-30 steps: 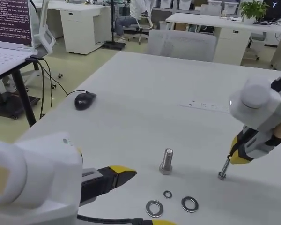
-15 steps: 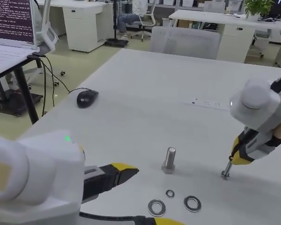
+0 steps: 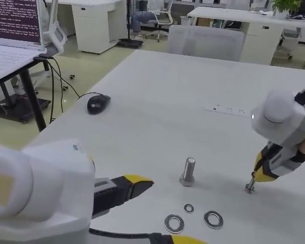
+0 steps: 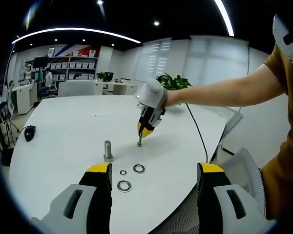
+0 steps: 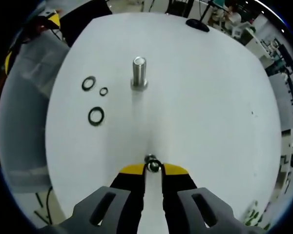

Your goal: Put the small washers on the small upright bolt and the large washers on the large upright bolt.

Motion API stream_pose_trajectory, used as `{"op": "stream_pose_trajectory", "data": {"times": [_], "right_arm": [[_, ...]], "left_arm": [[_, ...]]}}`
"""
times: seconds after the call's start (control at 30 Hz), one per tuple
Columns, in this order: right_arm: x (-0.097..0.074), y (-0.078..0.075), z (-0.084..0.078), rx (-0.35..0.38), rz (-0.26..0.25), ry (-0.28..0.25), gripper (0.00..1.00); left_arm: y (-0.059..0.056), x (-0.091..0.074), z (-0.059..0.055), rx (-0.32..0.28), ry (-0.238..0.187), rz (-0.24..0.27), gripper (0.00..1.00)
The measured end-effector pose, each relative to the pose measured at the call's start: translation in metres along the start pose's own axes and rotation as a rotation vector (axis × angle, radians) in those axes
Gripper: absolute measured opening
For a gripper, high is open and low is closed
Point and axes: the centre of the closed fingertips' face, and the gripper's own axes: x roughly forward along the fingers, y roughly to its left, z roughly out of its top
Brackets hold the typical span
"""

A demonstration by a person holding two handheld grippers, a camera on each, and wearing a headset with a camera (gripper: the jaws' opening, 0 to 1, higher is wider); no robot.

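Steadying small bolt (image 3: 250, 186) upright on desk (image 3: 157, 101), right claw (image 5: 153, 168) sat clamped on it for loading; left claw (image 4: 155, 168) hung apart, empty, near washers (image 3: 174, 222).

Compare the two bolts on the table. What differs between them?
Size: the large bolt is much thicker and taller than the small bolt. State: the small bolt sits between the fingers of the right gripper, while the large bolt stands free with nothing touching it. Shared: both are bare metal, stand head down on the table, and neither carries any of the washers yet.
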Motion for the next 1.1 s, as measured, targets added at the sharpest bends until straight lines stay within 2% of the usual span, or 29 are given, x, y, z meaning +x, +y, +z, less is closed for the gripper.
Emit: {"op": "stream_pose_trajectory", "data": {"times": [0.63, 0.83, 1.1], "right_arm": [[0.025, 0.0, -0.002, 0.002, 0.034, 0.005, 0.13], [0.026, 0.0, -0.003, 0.006, 0.031, -0.002, 0.17], [0.011, 0.005, -0.007, 0.026, 0.009, -0.02, 0.18]], "left_arm": [[0.006, 0.001, -0.003, -0.012, 0.018, 0.004, 0.7], [0.006, 0.002, -0.005, -0.016, 0.021, 0.003, 0.7], [0.005, 0.0, -0.003, -0.005, 0.019, 0.001, 0.7]]}}
